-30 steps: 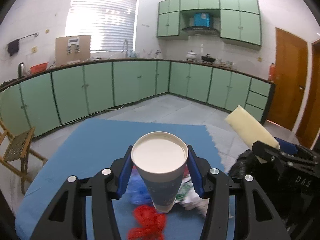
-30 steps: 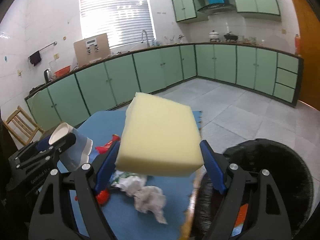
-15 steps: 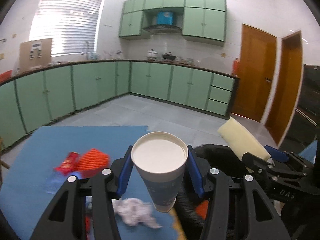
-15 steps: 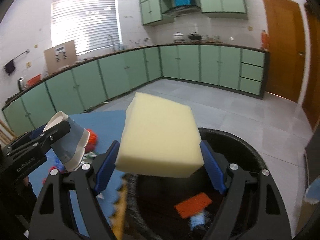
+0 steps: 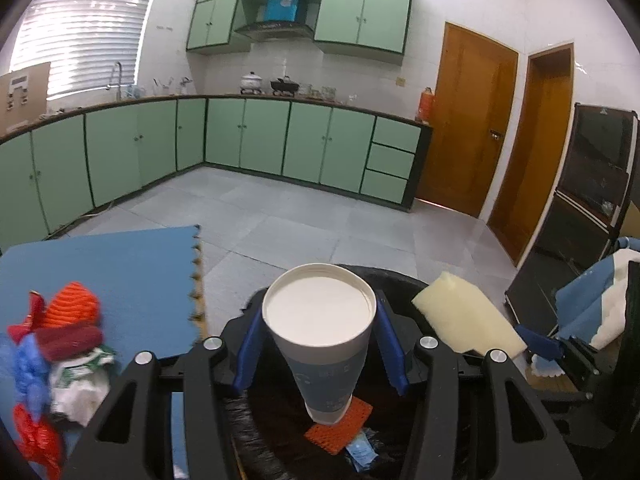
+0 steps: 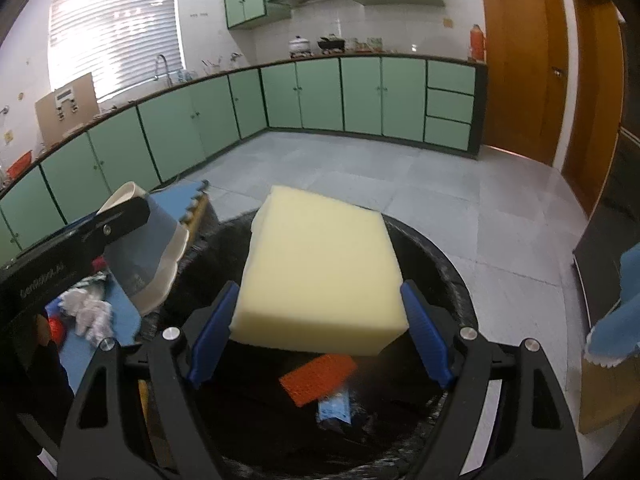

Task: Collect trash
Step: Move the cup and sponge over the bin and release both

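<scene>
Left gripper [image 5: 320,344] clamps paper cup [image 5: 320,320], right gripper [image 6: 320,332] clamps yellow foam block [image 6: 320,272]; both over black-lined bin [image 6: 452,276]. Inside: orange mesh pad [image 6: 316,378], blue wrapper [image 6: 334,404]. Trash pile [image 5: 56,360] on blue mat [image 5: 120,272], left of bin. Floor beyond is open.

Matt paper cup [image 5: 320,344], porous foam sponge [image 6: 320,276], glossy floor tiles [image 5: 312,224].

A paper cup [image 5: 320,332] is clamped upright in the left tongs [image 5: 320,350] over the black-lined bin [image 5: 400,420]; crumpled trash [image 5: 60,360] is seen on the blue mat [image 5: 120,272].
</scene>
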Demonstrator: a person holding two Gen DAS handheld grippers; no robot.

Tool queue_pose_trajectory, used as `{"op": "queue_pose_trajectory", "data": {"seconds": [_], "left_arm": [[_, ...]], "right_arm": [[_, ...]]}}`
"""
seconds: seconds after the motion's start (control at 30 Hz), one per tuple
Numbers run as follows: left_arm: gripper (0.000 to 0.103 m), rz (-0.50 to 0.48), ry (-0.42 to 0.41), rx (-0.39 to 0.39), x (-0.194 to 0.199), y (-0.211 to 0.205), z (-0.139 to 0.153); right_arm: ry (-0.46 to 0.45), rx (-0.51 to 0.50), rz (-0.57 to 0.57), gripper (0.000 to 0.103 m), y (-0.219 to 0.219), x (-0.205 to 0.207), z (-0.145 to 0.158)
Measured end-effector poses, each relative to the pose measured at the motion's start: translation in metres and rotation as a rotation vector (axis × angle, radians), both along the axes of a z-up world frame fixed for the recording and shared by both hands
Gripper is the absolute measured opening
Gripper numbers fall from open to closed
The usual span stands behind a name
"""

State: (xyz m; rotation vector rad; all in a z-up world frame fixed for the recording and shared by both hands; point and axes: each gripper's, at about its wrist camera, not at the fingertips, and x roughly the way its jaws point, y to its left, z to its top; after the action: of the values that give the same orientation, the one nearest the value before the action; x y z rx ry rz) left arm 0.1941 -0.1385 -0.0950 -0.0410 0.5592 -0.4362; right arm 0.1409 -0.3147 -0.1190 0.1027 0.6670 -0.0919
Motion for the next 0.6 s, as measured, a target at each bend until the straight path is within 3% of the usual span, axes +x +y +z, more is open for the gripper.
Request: {"op": "queue_pose_trajectory", "data": {"seconds": [0.17,0.27,0.6], "left_arm": [[0.051,-0.03,0.029,0.036,0.002,-0.02,-0.019],[0.065,-0.039,0.049,0.044,0.003,-0.023,-0.023],[0.07,0.024,0.019,0.041,-0.001,0.013,-0.006]], "right_arm": [[0.039,-0.01,-0.02,0.081,-0.008,0.004,-0.019],[0.052,-0.022,-0.032,0.087,-0.011,0.006,-0.023],[0.025,-0.016,-0.055,0.096,-0.008,0.004,-0.012]]}}
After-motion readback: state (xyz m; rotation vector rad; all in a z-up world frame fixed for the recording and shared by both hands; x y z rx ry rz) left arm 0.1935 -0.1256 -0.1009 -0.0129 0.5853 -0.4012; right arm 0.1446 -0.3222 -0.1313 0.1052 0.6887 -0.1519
